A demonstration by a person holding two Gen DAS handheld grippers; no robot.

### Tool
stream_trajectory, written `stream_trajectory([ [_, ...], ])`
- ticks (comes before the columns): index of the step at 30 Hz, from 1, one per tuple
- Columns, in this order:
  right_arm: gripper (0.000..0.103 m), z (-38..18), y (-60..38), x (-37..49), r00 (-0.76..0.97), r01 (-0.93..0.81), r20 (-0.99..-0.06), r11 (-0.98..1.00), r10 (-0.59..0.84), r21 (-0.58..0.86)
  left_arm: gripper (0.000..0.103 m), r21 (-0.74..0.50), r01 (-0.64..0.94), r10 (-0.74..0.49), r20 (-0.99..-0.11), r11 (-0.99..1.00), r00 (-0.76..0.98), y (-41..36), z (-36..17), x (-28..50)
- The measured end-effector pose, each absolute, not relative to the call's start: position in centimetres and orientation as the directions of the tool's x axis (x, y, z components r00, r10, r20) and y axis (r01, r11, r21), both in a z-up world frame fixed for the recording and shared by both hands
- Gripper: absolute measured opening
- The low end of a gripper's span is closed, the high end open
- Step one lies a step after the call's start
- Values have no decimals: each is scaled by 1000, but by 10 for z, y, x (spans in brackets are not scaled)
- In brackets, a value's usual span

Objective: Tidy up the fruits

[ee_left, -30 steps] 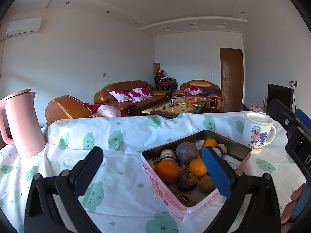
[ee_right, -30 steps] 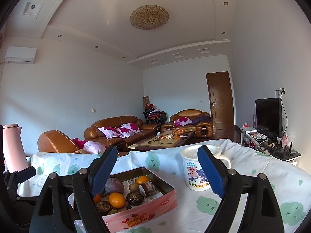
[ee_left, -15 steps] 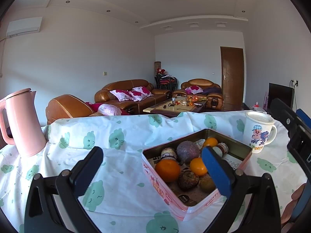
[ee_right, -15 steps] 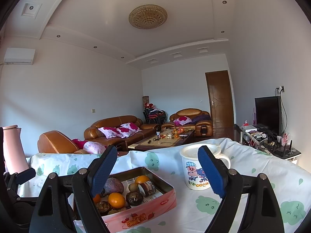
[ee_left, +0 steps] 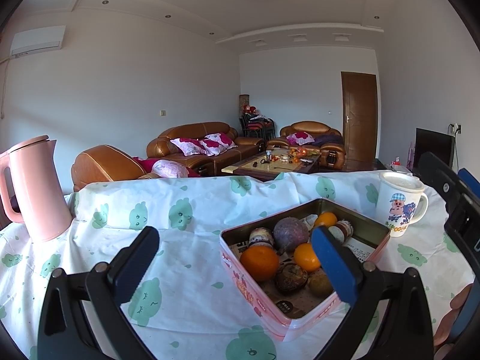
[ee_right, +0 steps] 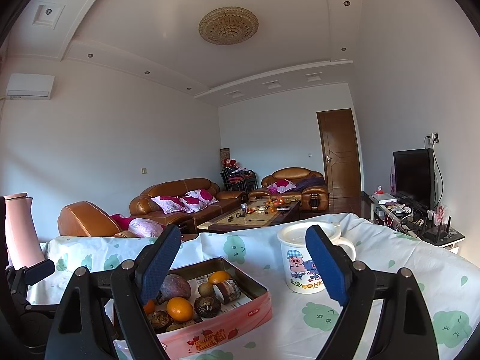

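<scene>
A pink tin box [ee_left: 261, 303] sits on the table and holds several fruits: a big orange [ee_left: 259, 262], a smaller orange [ee_left: 305, 257], a purple passion fruit [ee_left: 289, 233] and dark round fruits [ee_left: 291, 276]. The tin also shows in the right wrist view [ee_right: 219, 327]. My left gripper [ee_left: 234, 267] is open and empty, hovering just before the tin's near left side. My right gripper [ee_right: 240, 267] is open and empty, above the tin's right part and left of the mug [ee_right: 303, 264].
A pink kettle [ee_left: 33, 189] stands at the table's far left. A white cartoon mug [ee_left: 399, 204] with a lid stands right of the tin. A white tablecloth with green prints [ee_left: 180, 210] covers the table. Sofas and a coffee table lie beyond.
Both views have shifted only slightly; the tin sits a little lower in the left wrist view. Both grippers stay open and empty.
</scene>
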State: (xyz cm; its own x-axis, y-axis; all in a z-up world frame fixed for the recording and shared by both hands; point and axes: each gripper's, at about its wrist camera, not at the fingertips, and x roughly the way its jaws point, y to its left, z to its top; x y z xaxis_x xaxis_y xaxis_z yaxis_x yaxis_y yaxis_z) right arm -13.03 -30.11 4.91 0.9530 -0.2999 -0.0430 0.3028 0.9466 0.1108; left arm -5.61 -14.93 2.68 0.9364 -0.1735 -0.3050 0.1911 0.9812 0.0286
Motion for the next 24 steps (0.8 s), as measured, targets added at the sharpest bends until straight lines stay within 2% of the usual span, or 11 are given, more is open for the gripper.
stream_trajectory([
  [24,87,50,-301,-130,953,304,-44,946,-301,112,103,26,184,-167,-313,983,935,-146,25,-56],
])
